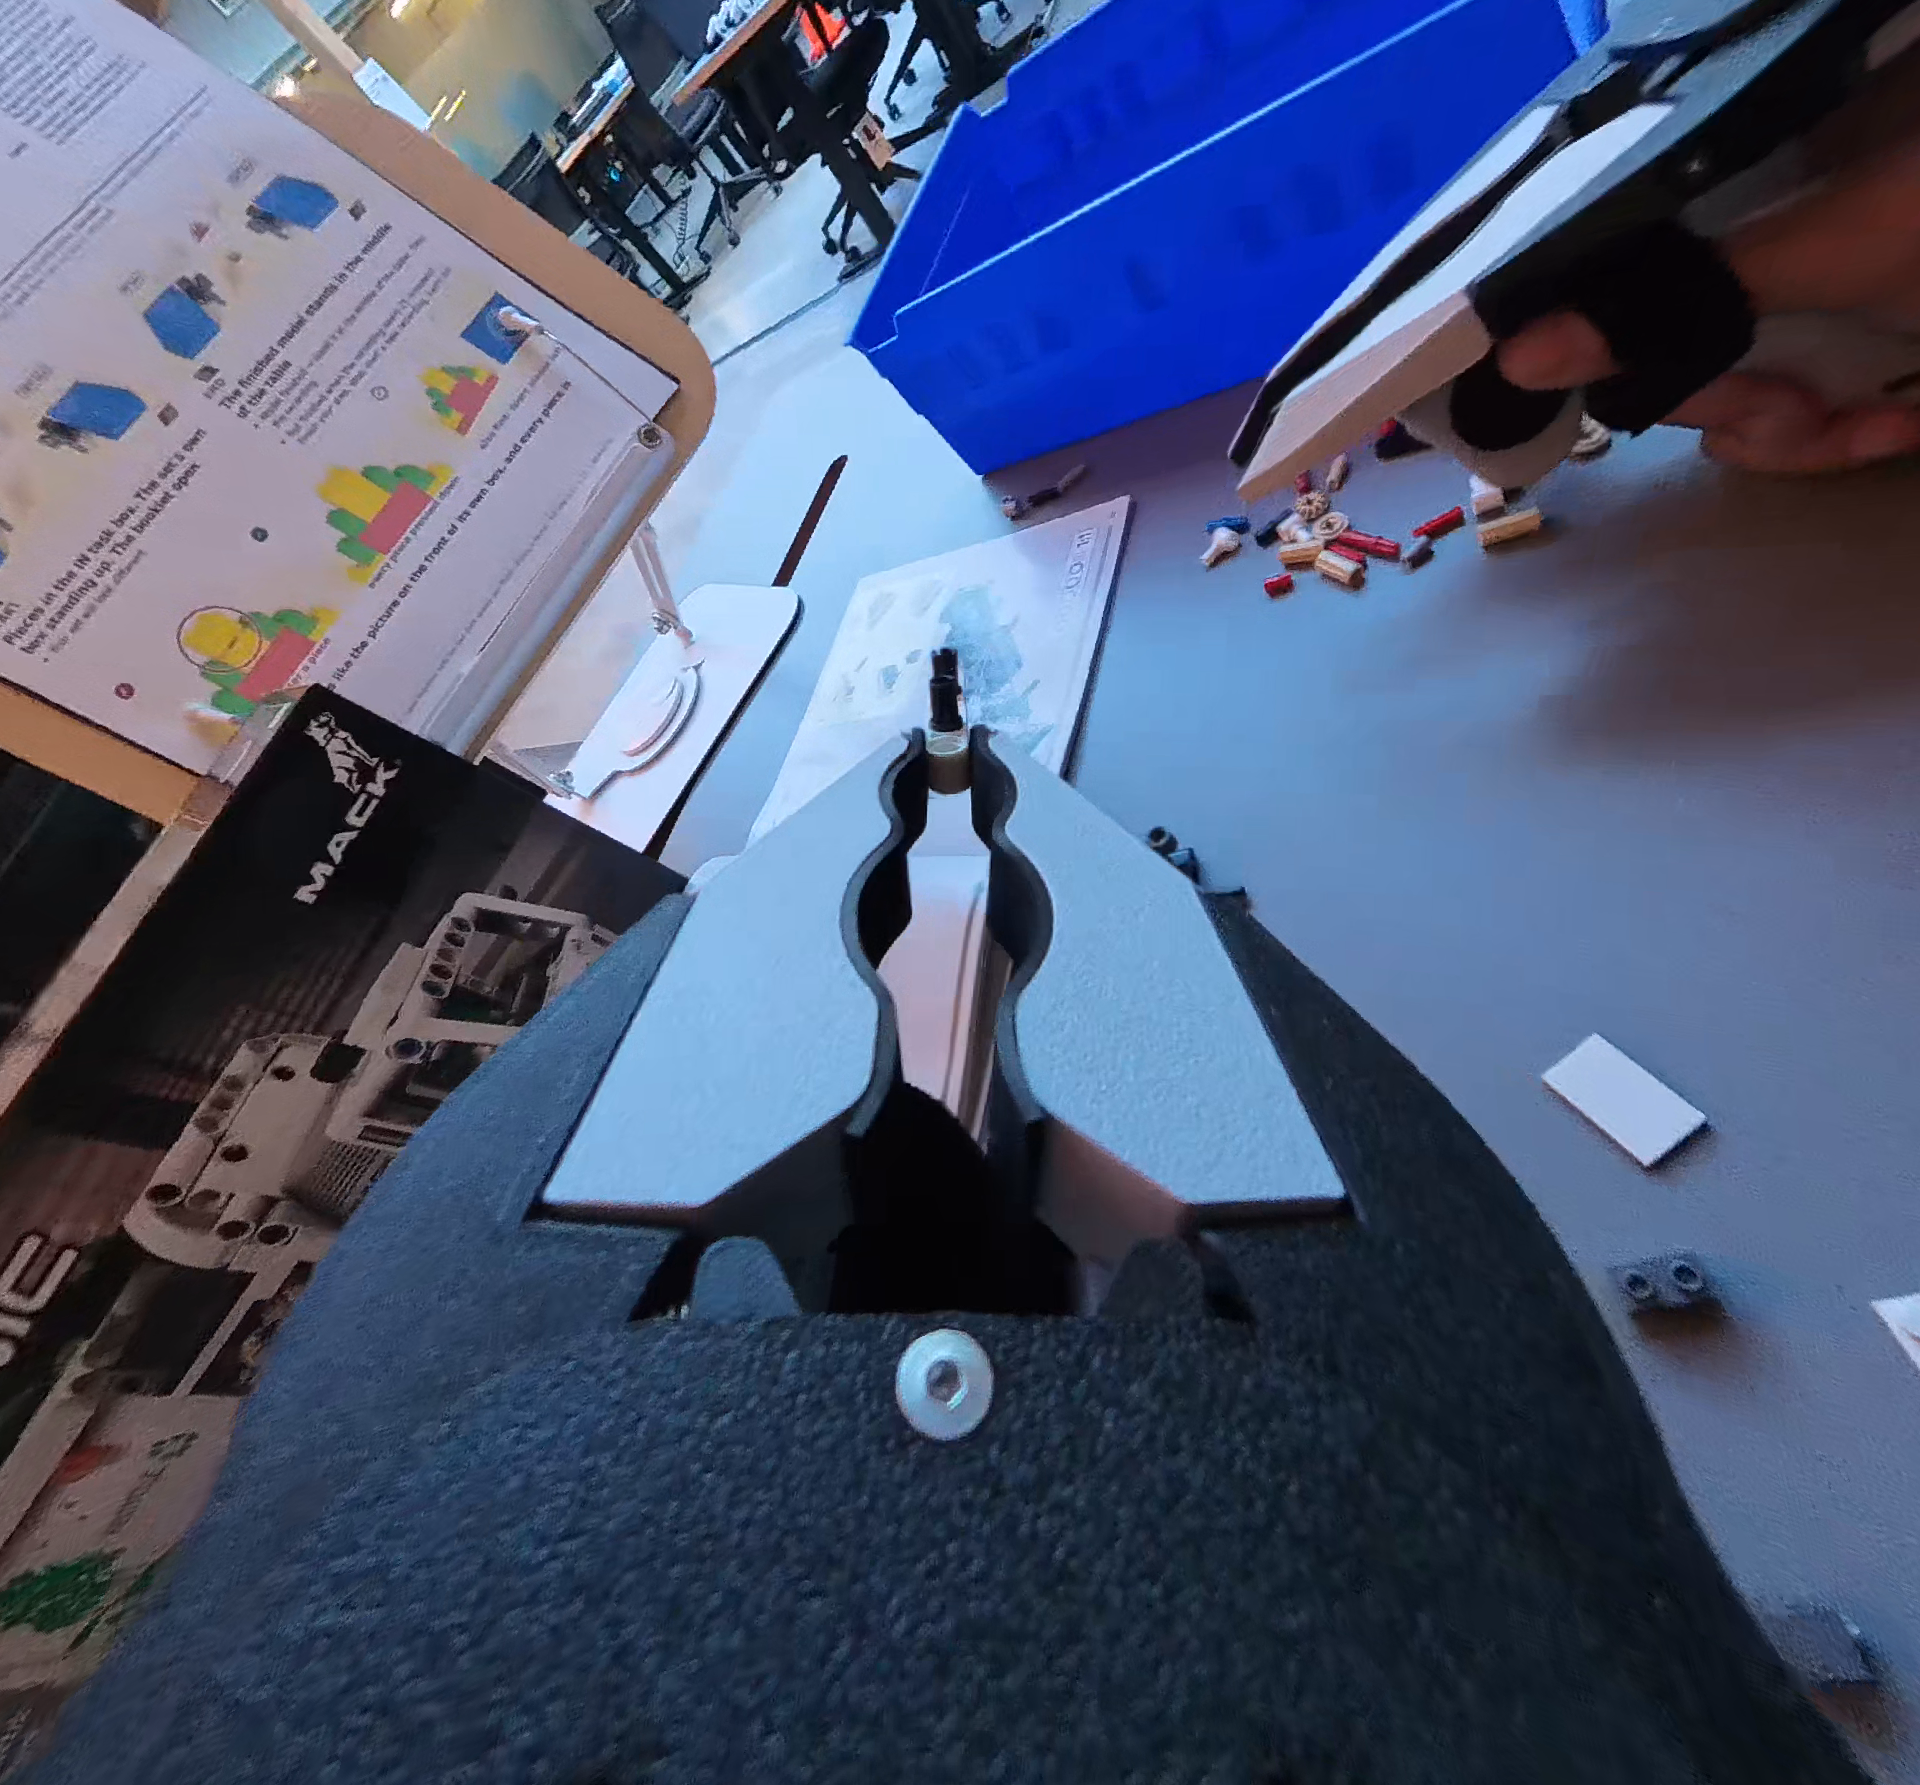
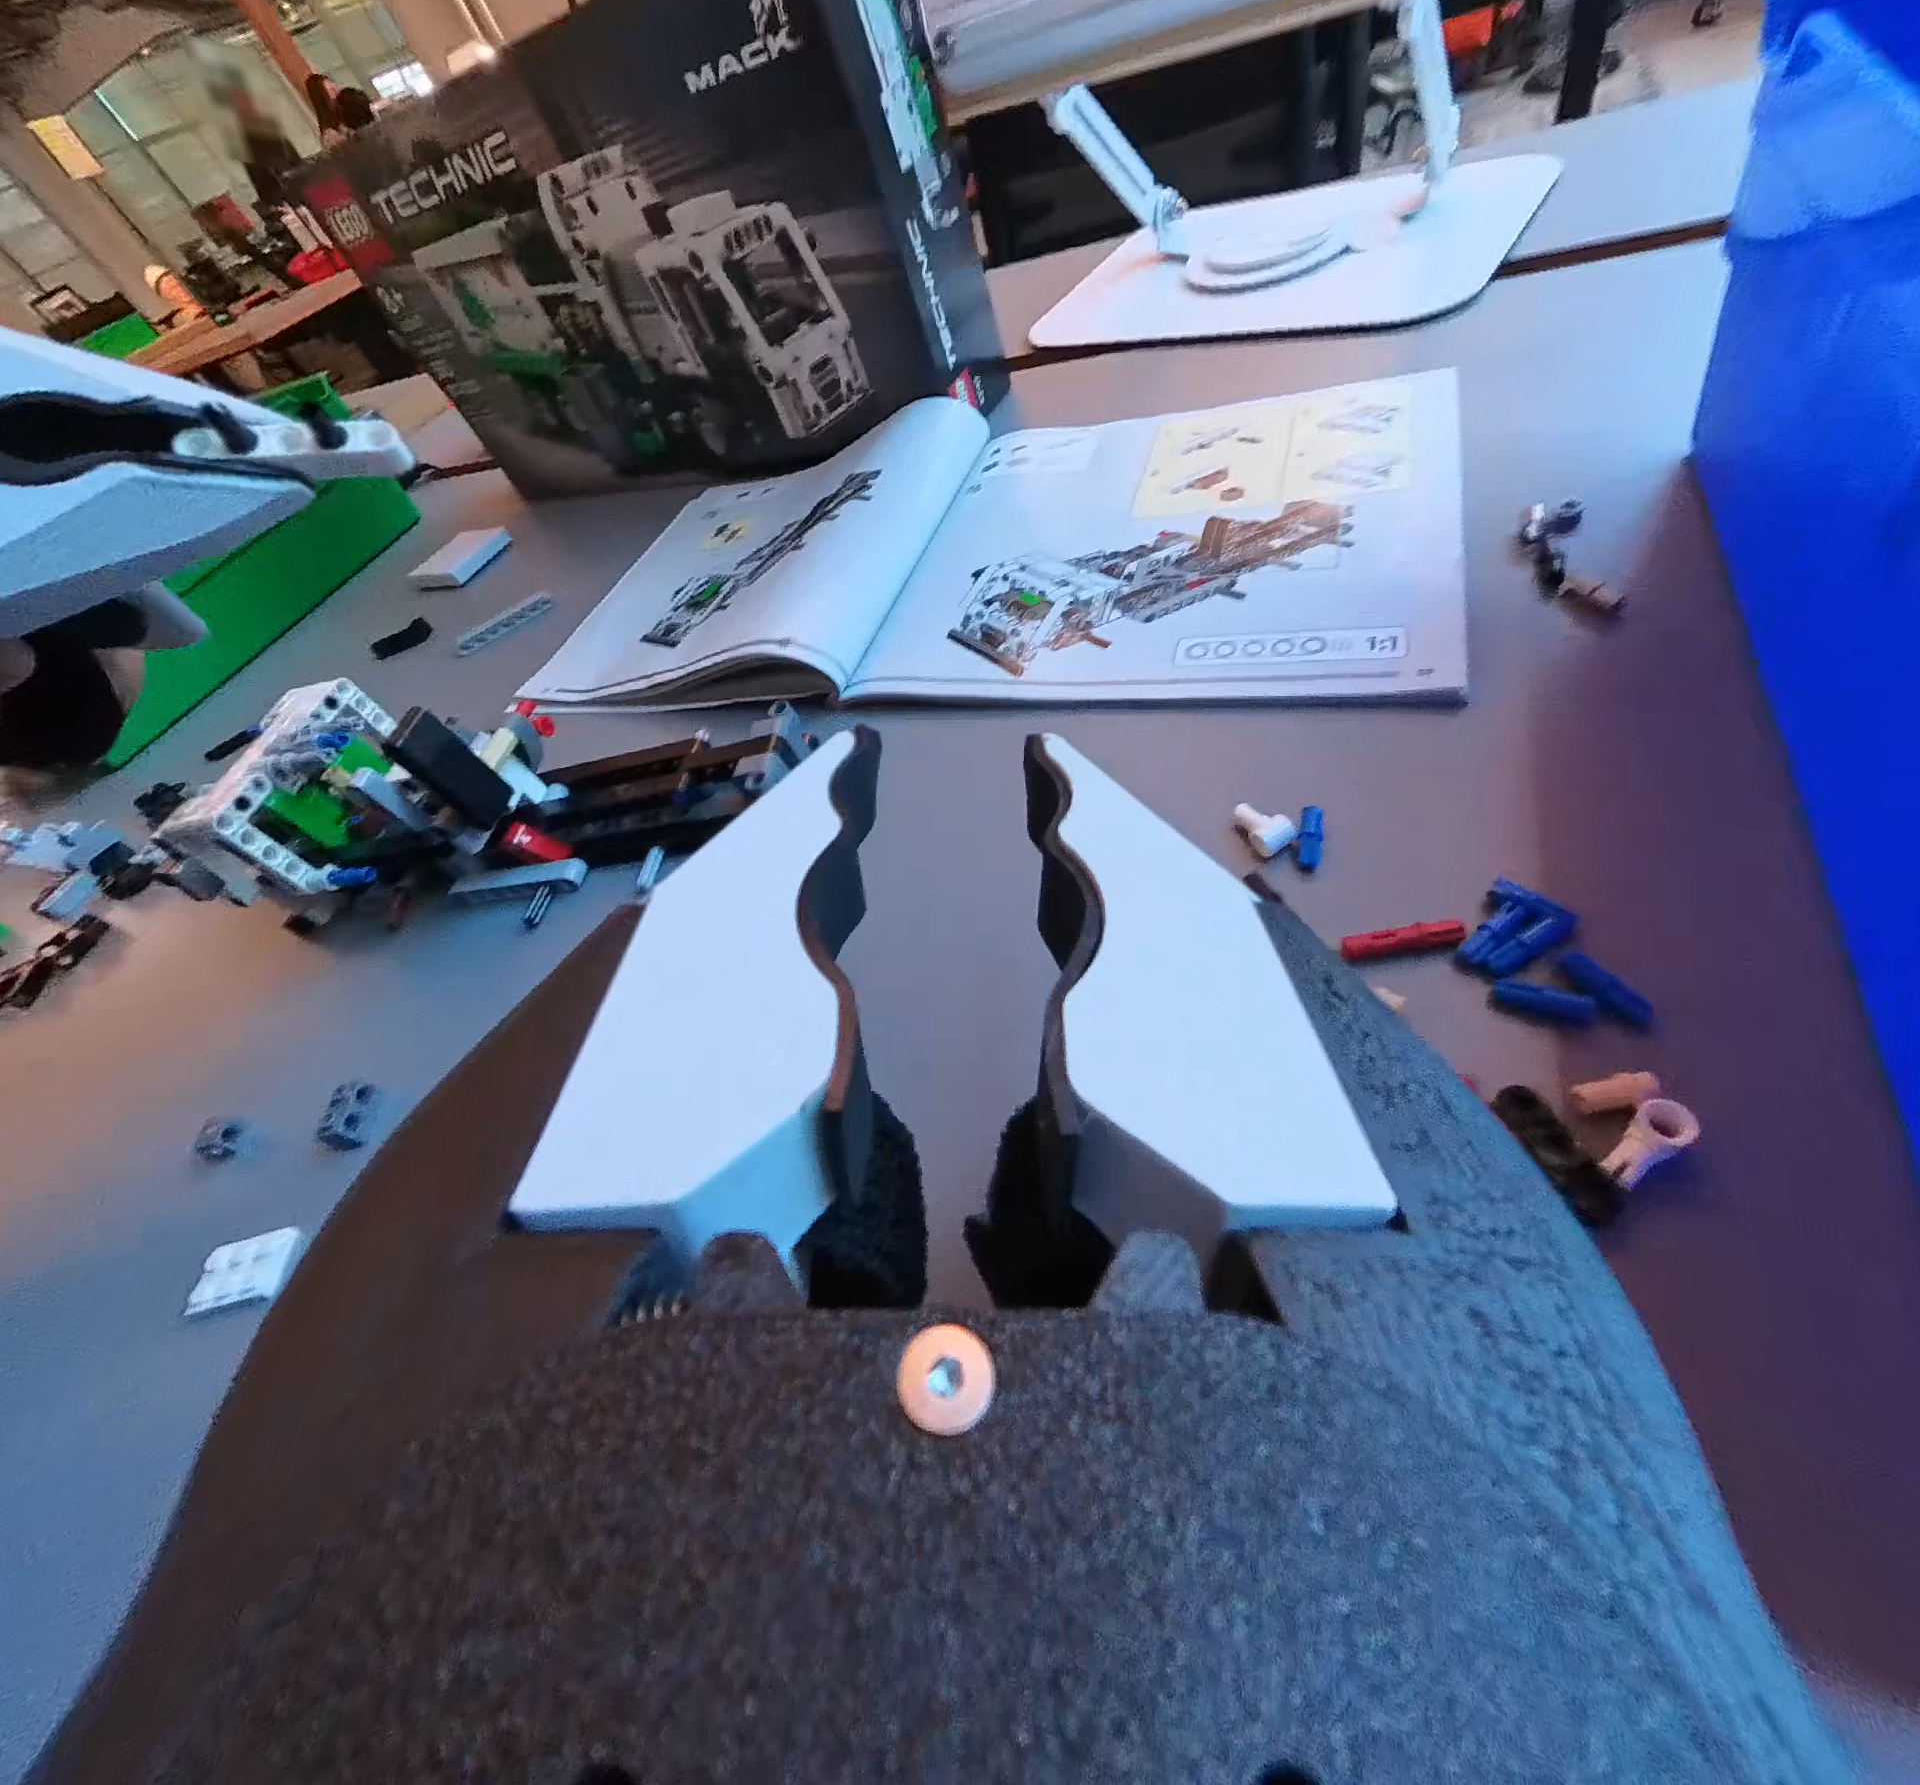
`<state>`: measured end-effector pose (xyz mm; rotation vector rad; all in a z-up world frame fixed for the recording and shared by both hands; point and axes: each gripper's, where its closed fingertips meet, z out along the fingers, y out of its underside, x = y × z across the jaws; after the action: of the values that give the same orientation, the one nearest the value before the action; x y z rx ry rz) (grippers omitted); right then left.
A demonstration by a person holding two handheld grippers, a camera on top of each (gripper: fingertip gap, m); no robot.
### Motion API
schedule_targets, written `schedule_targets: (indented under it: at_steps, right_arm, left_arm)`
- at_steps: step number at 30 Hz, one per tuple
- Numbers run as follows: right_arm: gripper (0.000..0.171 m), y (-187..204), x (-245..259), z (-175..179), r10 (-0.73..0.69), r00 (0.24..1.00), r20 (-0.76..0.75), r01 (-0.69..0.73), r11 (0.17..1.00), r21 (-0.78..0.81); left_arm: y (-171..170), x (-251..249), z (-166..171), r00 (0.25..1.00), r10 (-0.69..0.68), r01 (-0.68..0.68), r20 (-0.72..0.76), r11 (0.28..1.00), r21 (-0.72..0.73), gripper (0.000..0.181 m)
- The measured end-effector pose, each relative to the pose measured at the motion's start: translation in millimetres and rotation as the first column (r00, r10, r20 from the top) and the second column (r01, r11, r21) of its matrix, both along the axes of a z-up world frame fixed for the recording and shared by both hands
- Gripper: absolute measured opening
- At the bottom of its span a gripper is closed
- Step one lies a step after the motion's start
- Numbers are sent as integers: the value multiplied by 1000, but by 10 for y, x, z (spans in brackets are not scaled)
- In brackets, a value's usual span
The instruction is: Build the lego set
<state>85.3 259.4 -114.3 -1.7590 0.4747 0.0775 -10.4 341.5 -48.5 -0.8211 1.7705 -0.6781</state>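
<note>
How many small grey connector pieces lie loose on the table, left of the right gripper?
2 grey connectors: one nearest the left edge, the other just right of it, both beyond the white plate. More may hide in the clutter around the half-built truck.

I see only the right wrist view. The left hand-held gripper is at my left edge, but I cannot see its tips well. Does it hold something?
Observer: Yes. The left wrist view shows the left hand-held gripper shut on a small tan piece, with a black pin sticking out forward.
Operator: Where does it point?
Observer: Toward the open booklet on the table, from the near side.
Operator: How does my own gripper look from there?
Observer: The right hand-held gripper slants down to the edge of a scatter of small pieces. A hand in a black fingerless glove is holding it.
</note>
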Motion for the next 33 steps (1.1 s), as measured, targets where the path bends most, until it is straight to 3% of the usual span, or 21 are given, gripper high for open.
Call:
schedule_targets:
  at_steps: [3, 10, 15, 33]
  right_arm:
    - [29, -12, 63, -3, -29, 999, 43, 29, 1000, -6]
    - [33, 28, 57, -77, 19, 998, -67, -20, 1000, -13]
    - [32, 28, 48, -72, 20, 998, -53, -21, 1000, -15]
    - [31, 59, -32, -41, 56, 998, -7, -56, 998, -13]
  left_arm:
    - [44, 105, 49, 1000, -16, 16, 1, 999, -32, 7]
    - [128, 315, -22, 998, -32, 34, -56, 999, 34, 7]
    - [74, 349, -68, 997, -54, 55, -61, 998, 15, 7]
    - [1, -73, 93, 1000, 15, -14, -20, 999, 35, 7]
